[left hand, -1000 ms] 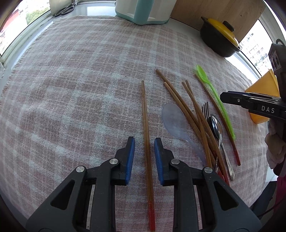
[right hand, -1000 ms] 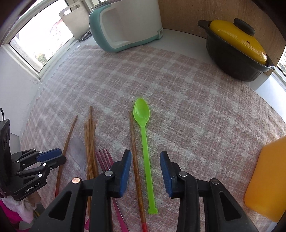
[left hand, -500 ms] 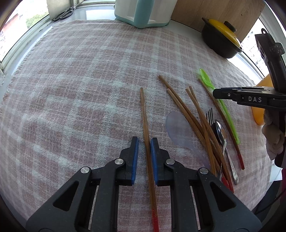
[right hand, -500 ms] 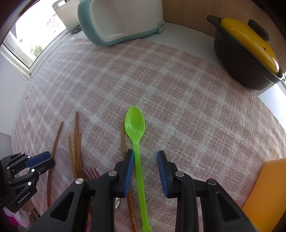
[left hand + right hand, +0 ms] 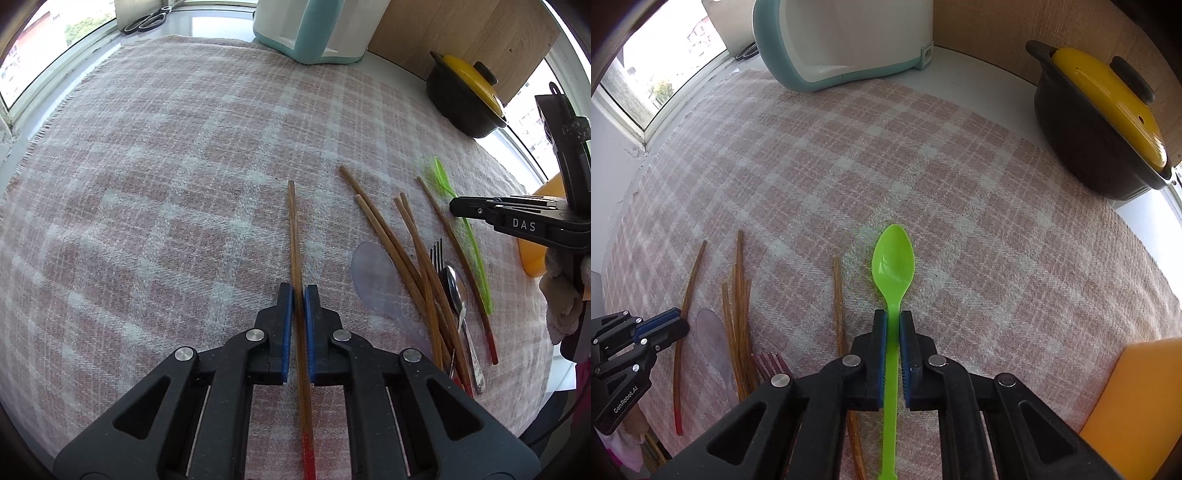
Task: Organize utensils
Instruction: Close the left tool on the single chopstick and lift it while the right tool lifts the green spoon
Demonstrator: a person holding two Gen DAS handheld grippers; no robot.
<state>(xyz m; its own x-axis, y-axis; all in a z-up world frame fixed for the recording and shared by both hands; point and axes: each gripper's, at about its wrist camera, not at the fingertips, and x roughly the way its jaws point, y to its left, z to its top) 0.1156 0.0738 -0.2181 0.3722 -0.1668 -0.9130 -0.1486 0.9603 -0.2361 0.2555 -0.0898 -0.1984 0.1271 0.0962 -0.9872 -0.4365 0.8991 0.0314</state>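
Note:
My left gripper (image 5: 299, 290) is shut on a brown chopstick (image 5: 294, 229) with a red end, which lies on the pink checked cloth (image 5: 166, 166). My right gripper (image 5: 893, 317) is shut on the handle of a green plastic spoon (image 5: 894, 258). To the right in the left wrist view lie several more chopsticks (image 5: 391, 229), a clear plastic spoon (image 5: 373, 273), a metal fork (image 5: 437, 254) and a metal spoon (image 5: 458, 291). The right gripper shows there too (image 5: 456, 206), over the green spoon (image 5: 443, 181).
A black pot with a yellow lid (image 5: 1108, 118) stands at the back right. A teal and white container (image 5: 846, 40) lies at the back. An orange object (image 5: 1137, 398) is at the right edge. Scissors (image 5: 144, 24) lie on the windowsill.
Both grippers closed: the left one on the single chopstick, the right one on the green spoon's handle. Both also moved forward along their utensils.

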